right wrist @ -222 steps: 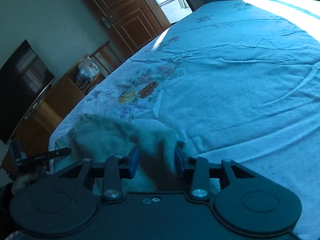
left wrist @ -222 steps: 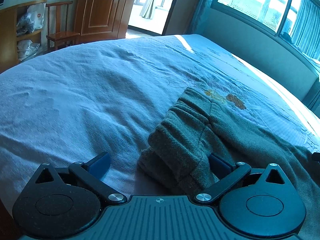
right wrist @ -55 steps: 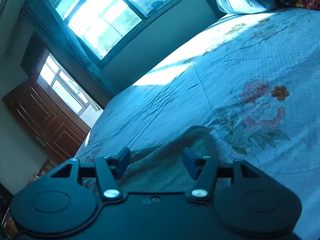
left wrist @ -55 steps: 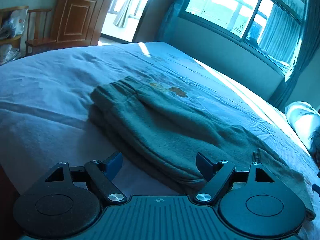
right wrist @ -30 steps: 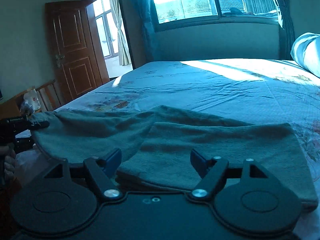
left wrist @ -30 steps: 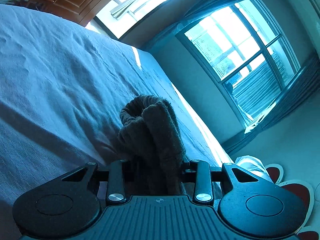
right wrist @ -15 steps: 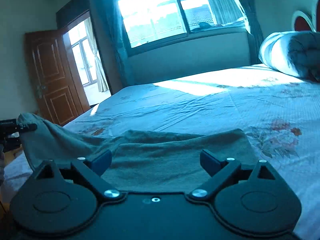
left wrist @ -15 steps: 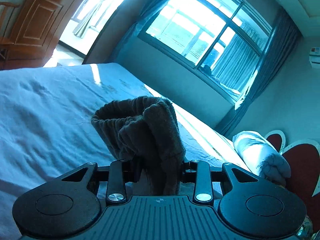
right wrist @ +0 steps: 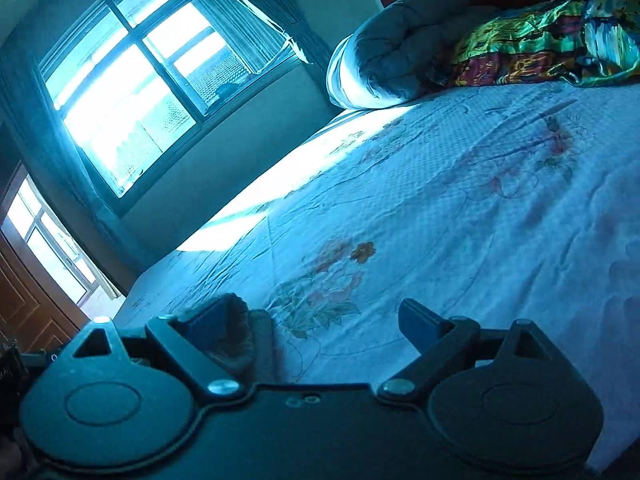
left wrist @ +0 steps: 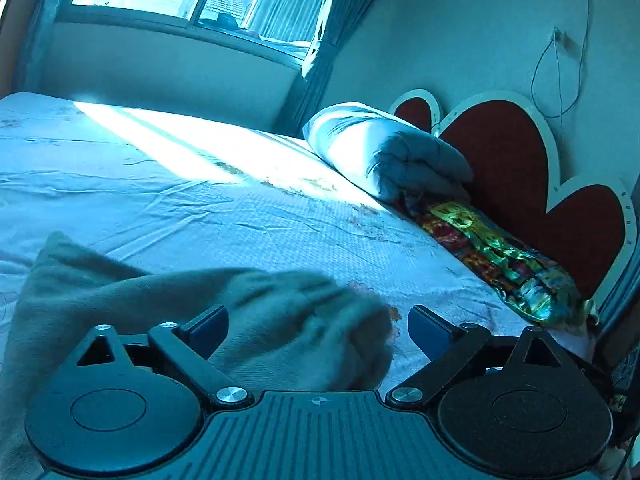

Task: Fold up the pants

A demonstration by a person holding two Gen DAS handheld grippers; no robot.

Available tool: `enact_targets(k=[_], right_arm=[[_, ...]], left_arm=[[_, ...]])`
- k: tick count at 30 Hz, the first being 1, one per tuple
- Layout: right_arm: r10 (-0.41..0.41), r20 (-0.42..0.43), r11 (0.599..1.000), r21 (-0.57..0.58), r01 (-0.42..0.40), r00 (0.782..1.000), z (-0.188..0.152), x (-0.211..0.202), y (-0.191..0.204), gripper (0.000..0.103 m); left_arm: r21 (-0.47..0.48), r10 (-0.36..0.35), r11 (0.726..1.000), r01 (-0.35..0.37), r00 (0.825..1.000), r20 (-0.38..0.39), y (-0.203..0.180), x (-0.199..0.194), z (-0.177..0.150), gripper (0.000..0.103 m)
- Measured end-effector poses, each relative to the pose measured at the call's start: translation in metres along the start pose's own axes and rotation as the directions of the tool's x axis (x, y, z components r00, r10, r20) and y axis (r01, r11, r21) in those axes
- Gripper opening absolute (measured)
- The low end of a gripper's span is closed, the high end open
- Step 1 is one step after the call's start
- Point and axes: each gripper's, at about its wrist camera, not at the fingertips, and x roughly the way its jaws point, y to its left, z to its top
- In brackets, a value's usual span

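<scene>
The grey-green pants (left wrist: pixel 168 300) lie folded over on the pale floral bedsheet (left wrist: pixel 200 208), filling the lower left of the left wrist view; their near part is motion-blurred. My left gripper (left wrist: pixel 316 330) is open, its jaws wide apart above the pants, holding nothing. In the right wrist view only a small edge of the pants (right wrist: pixel 240 332) shows beside the left finger. My right gripper (right wrist: pixel 312 326) is open and empty, low over the bedsheet (right wrist: pixel 440 220).
A rolled grey-white quilt (left wrist: pixel 384 152) and a colourful patterned pillow (left wrist: pixel 500 256) lie along the red heart-shaped headboard (left wrist: pixel 516 168). A window with curtains (right wrist: pixel 132 80) is behind the bed. A wooden door (right wrist: pixel 24 300) is at far left.
My left gripper has opened and let go of the bunched waistband it held; the pants now lie on the bed. The right gripper has swung away toward the headboard, still open.
</scene>
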Motion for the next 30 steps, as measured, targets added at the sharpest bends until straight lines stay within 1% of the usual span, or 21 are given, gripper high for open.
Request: enact_targets(k=[1, 2, 4, 6, 7, 8, 10, 11, 12, 14, 15, 16, 18, 19, 20, 21, 23, 27, 28, 29, 30], right_arm=[[0.021, -0.005, 1.0, 0.021, -0.021, 1.0, 0.001, 0.001, -0.003, 0.088], [0.049, -0.014, 0.998, 0.039, -0.048, 0.999, 0.001, 0.004, -0.005, 0.088], [0.124, -0.057, 0.989, 0.086, -0.119, 0.991, -0.002, 0.011, -0.003, 0.088], [0.23, -0.116, 0.963, 0.168, -0.21, 0.966, -0.008, 0.023, -0.001, 0.085], [0.287, -0.156, 0.943, 0.218, -0.251, 0.945, -0.013, 0.03, 0.003, 0.083], [0.323, -0.195, 0.929, 0.25, -0.272, 0.926, -0.018, 0.037, 0.007, 0.082], [0.343, -0.247, 0.92, 0.285, -0.271, 0.906, -0.027, 0.048, 0.012, 0.072], [0.353, -0.267, 0.916, 0.295, -0.273, 0.897, -0.032, 0.052, 0.016, 0.071], [0.358, -0.273, 0.913, 0.302, -0.274, 0.893, -0.036, 0.055, 0.018, 0.07], [0.351, -0.304, 0.914, 0.317, -0.253, 0.886, -0.042, 0.065, 0.021, 0.07], [0.351, -0.317, 0.912, 0.328, -0.246, 0.881, -0.044, 0.069, 0.023, 0.069], [0.349, -0.324, 0.911, 0.336, -0.238, 0.879, -0.047, 0.072, 0.023, 0.069], [0.337, -0.32, 0.913, 0.339, -0.225, 0.886, -0.048, 0.076, 0.027, 0.069], [0.336, -0.313, 0.913, 0.341, -0.225, 0.889, -0.048, 0.077, 0.028, 0.07], [0.331, -0.311, 0.913, 0.344, -0.219, 0.891, -0.047, 0.079, 0.029, 0.07], [0.325, -0.313, 0.915, 0.343, -0.213, 0.892, -0.047, 0.081, 0.031, 0.07], [0.309, -0.318, 0.922, 0.332, -0.2, 0.896, -0.046, 0.084, 0.034, 0.07], [0.278, -0.339, 0.941, 0.283, -0.184, 0.899, -0.049, 0.089, 0.041, 0.07], [0.27, -0.339, 0.945, 0.271, -0.181, 0.901, -0.05, 0.09, 0.043, 0.07], [0.258, -0.336, 0.951, 0.254, -0.177, 0.906, -0.051, 0.091, 0.045, 0.07], [0.255, -0.336, 0.953, 0.246, -0.176, 0.907, -0.051, 0.093, 0.047, 0.07]], left_arm=[[-0.023, -0.011, 1.0, 0.012, 1.0, 0.007, 0.003, -0.008, -0.006, 0.096], [-0.061, -0.001, 0.998, 0.002, 1.0, 0.008, 0.009, -0.018, -0.011, 0.096], [-0.09, 0.032, 0.996, -0.029, 0.999, 0.03, 0.028, -0.046, -0.02, 0.096], [-0.084, 0.097, 0.992, -0.094, 0.994, 0.039, 0.053, -0.073, -0.029, 0.096], [-0.08, 0.13, 0.989, -0.127, 0.991, 0.043, 0.064, -0.089, -0.034, 0.096], [-0.087, 0.164, 0.983, -0.16, 0.985, 0.043, 0.078, -0.104, -0.038, 0.096], [-0.104, 0.215, 0.972, -0.212, 0.976, 0.022, 0.097, -0.131, -0.055, 0.096], [-0.109, 0.247, 0.963, -0.245, 0.969, -0.002, 0.107, -0.14, -0.063, 0.096], [-0.111, 0.27, 0.956, -0.271, 0.963, -0.019, 0.115, -0.148, -0.072, 0.096], [-0.131, 0.277, 0.951, -0.281, 0.96, -0.05, 0.128, -0.156, -0.085, 0.096], [-0.139, 0.268, 0.952, -0.274, 0.962, -0.058, 0.131, -0.156, -0.089, 0.096], [-0.139, 0.256, 0.955, -0.262, 0.965, -0.06, 0.133, -0.155, -0.091, 0.096], [-0.12, 0.241, 0.961, -0.247, 0.968, -0.064, 0.134, -0.146, -0.093, 0.096], [-0.107, 0.252, 0.96, -0.259, 0.965, -0.075, 0.133, -0.139, -0.092, 0.096], [-0.088, 0.277, 0.954, -0.286, 0.956, -0.096, 0.13, -0.125, -0.089, 0.096], [-0.072, 0.297, 0.949, -0.306, 0.949, -0.108, 0.133, -0.121, -0.089, 0.096], [-0.035, 0.378, 0.922, -0.386, 0.915, -0.139, 0.133, -0.103, -0.085, 0.096], [-0.042, 0.482, 0.871, -0.489, 0.868, -0.116, 0.141, -0.095, -0.082, 0.096], [-0.027, 0.488, 0.869, -0.494, 0.866, -0.113, 0.136, -0.092, -0.083, 0.096], [-0.006, 0.452, 0.89, -0.455, 0.886, -0.104, 0.129, -0.09, -0.083, 0.096], [0.018, 0.435, 0.9, -0.435, 0.895, -0.097, 0.124, -0.087, -0.084, 0.096]])
